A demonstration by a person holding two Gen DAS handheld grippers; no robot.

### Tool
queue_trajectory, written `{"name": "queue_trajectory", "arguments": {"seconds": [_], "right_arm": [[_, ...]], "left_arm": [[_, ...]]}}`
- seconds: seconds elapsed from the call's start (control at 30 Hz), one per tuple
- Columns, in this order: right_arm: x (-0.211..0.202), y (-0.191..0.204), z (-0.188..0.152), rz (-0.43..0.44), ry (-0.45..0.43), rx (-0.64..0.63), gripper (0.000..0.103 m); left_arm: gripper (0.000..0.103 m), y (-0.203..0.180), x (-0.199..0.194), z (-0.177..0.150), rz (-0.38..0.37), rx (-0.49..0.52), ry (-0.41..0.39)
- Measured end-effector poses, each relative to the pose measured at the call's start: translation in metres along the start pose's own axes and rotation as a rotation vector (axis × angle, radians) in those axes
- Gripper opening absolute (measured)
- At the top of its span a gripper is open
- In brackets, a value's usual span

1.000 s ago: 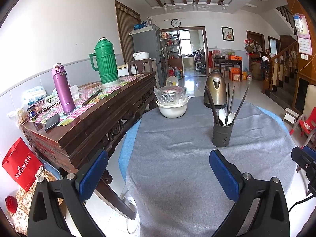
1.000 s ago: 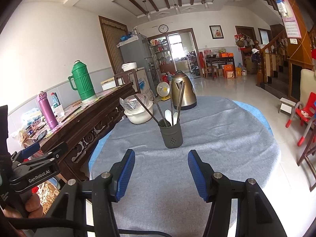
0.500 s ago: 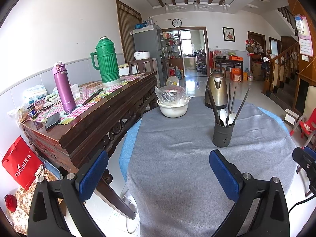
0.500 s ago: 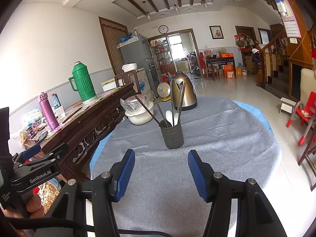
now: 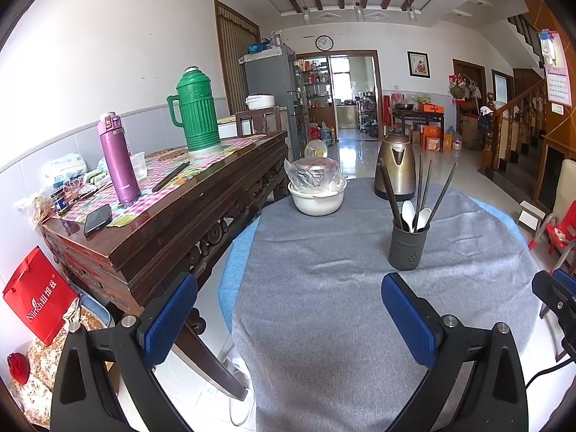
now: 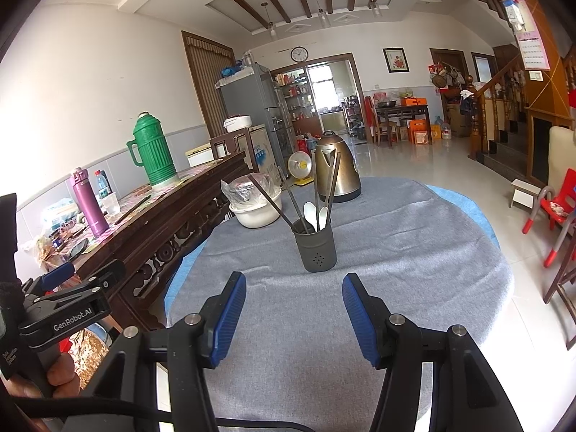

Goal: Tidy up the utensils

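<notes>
Gaping empty above the grey cloth [image 6: 396, 252], both grippers' jaws touch nothing.

Round table [image 5: 360, 324] fills the middle, utensil holder [image 6: 316, 248] on it near center with 2 spoons [image 6: 315, 214] and several chopsticks [image 6: 333, 183] standing in it. Behind the holder on the same table: kettle [image 6: 336, 171] at the far edge, bowl [image 6: 256, 212] with a bagged pot in it to the kettle's left. Long sideboard [image 5: 172, 208] runs along the table's left side, carrying a big thermos [image 5: 196, 115] at its far end, a slim flask [image 5: 118, 160] nearer, and a phone [image 5: 98, 219] at the near corner; stairs [image 6: 511, 151] far right.
</notes>
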State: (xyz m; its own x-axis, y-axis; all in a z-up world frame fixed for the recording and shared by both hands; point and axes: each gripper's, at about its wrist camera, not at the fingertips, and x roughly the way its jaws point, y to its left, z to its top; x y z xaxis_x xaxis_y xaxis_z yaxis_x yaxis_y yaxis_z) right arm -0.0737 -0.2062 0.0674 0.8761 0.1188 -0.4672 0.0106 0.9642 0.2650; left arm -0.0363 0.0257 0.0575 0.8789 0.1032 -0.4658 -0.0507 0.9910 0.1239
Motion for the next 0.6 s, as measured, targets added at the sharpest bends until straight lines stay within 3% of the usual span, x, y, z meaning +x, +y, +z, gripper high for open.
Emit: {"name": "queue_trajectory", "arguments": {"seconds": [0.6], "right_arm": [[-0.0021, 0.0050, 0.0035, 0.004, -0.008, -0.011, 0.060]], "left_arm": [[0.102, -0.0006, -0.0036, 0.0021, 0.002, -0.002, -0.008]]}}
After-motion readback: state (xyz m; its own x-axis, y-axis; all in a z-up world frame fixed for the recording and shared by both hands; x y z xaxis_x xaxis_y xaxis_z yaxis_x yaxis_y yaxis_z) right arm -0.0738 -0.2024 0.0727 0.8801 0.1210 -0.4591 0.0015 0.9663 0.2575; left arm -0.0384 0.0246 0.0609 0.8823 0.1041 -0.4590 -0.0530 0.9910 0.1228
